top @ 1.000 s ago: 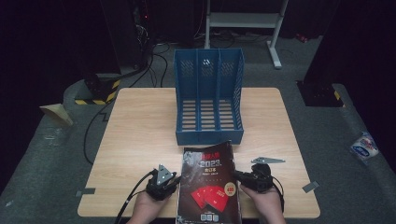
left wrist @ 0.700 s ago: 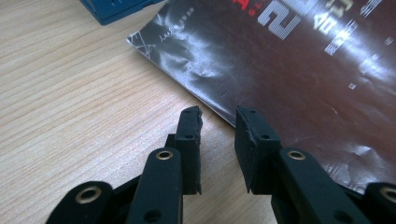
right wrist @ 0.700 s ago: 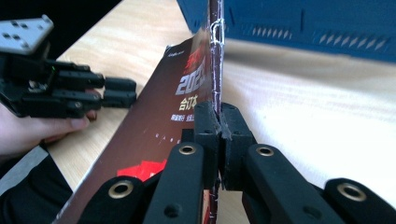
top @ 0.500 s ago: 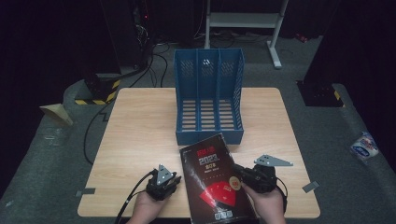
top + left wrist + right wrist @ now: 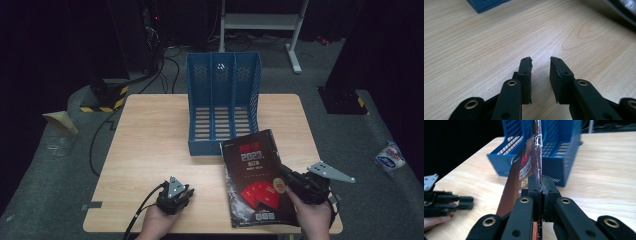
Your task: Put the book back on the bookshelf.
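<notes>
A black magazine (image 5: 250,175) with red print lies tilted over the table's front right, its right edge raised. My right gripper (image 5: 286,181) is shut on that edge. In the right gripper view the pads (image 5: 535,186) pinch the magazine (image 5: 524,167), which stands edge-on ahead. A blue three-slot file rack (image 5: 222,107) stands behind it, mid-table, also ahead in the right gripper view as the rack (image 5: 564,150). My left gripper (image 5: 186,192) rests low at the front left. Its jaws stand apart over bare wood with nothing between them, left gripper (image 5: 541,62).
The wooden table (image 5: 150,135) has bare wood left of the rack and around the left hand. Cables (image 5: 100,135) trail off the left side. A white packet (image 5: 390,156) lies on the floor to the right. A white metal frame (image 5: 260,22) stands behind.
The right gripper has risen and moved right with the magazine, whose right edge has lifted off the table. The left gripper has kept still.
</notes>
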The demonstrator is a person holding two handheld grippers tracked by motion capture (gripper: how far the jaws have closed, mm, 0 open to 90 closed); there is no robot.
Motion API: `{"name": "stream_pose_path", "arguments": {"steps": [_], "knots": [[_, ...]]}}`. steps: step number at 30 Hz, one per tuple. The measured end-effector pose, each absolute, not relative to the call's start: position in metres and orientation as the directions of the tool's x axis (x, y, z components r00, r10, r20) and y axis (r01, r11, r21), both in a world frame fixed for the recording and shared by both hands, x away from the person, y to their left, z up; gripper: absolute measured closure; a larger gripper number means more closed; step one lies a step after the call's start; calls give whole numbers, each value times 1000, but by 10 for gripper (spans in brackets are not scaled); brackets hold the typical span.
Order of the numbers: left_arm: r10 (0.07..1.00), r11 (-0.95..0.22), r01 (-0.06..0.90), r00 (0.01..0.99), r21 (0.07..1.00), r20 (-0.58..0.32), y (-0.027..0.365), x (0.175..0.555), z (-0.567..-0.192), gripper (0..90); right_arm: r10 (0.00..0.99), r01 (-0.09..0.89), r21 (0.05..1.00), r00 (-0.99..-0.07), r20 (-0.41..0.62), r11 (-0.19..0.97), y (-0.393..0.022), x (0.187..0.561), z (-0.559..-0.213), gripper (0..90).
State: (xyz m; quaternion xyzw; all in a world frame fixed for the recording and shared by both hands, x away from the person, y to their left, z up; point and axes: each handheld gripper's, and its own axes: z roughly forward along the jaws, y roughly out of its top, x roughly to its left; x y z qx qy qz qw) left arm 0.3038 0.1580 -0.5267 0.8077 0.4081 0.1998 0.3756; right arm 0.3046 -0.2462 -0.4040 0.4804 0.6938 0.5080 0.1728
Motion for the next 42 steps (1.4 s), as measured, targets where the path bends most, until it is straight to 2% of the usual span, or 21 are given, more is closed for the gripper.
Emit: {"name": "stream_pose_path", "arguments": {"steps": [7, 18, 36, 42], "knots": [[809, -387, 508, 587, 770, 19, 158, 304, -527, 709, 878, 427, 903, -414, 238, -44, -277, 293, -386, 874], [809, -386, 508, 588, 770, 17, 158, 304, -527, 710, 934, 307, 950, -321, 154, -51, -296, 292, -350, 874], [798, -393, 502, 603, 771, 14, 158, 304, -527, 701, 973, 231, 972, -215, 86, -35, -272, 362, -338, 874], [792, -397, 501, 610, 769, 11, 158, 303, -527, 702, 986, 188, 981, -146, 74, -46, -259, 390, -335, 874]]}}
